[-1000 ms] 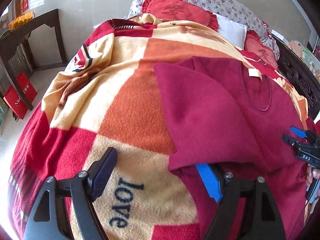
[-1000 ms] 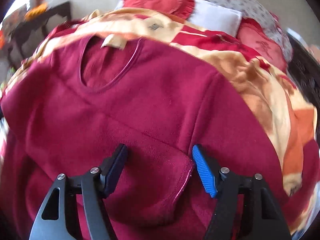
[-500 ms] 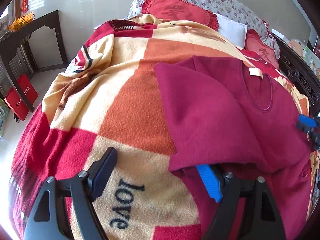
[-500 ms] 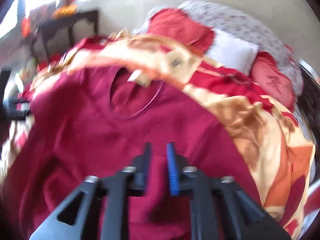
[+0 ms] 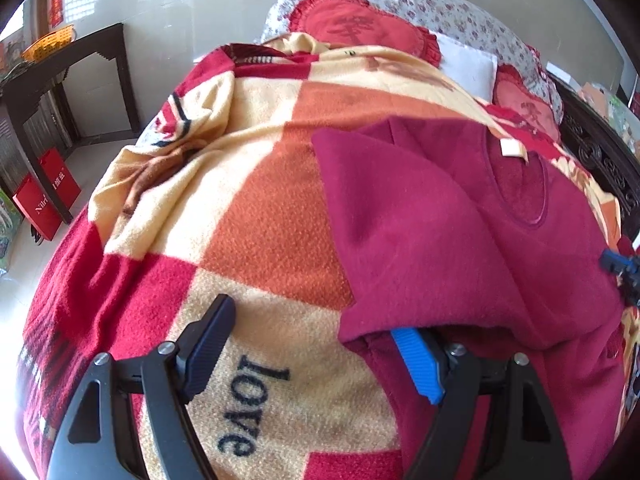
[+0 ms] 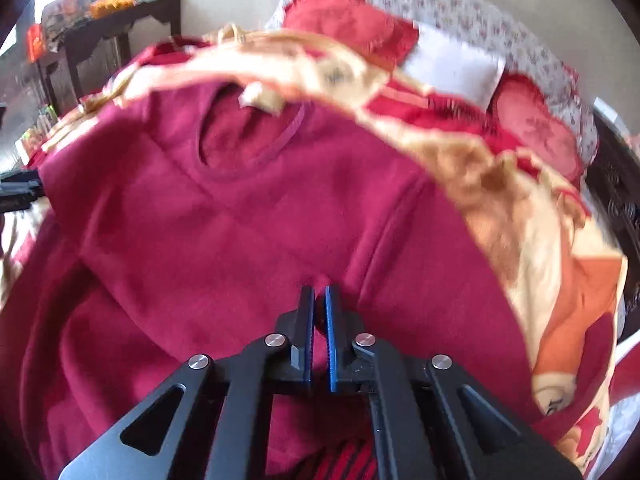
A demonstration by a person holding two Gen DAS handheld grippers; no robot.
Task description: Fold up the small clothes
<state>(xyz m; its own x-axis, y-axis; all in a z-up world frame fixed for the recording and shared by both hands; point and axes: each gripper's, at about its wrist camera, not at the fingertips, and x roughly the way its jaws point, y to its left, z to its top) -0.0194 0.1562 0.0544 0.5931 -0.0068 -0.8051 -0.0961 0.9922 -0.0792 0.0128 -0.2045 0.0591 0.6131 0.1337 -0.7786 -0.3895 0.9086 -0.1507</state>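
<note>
The bed's checked blanket [image 5: 260, 216] carries the maroon sweater [image 5: 460, 240] toward its right edge. Since a second ago my right gripper [image 6: 319, 308] has been closing and now pinches a fold of sweater, angled downward. My left gripper [image 5: 320, 356] has not moved, jaws spread wide, blue finger [image 5: 418, 364] tucked beneath the folded sleeve.

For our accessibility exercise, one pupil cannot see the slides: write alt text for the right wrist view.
The right gripper has just closed and is shut on a pinch of a maroon fleece top that lies spread on a checked blanket. Its round neckline with a pale label faces the far pillows. The image is motion-blurred.
</note>
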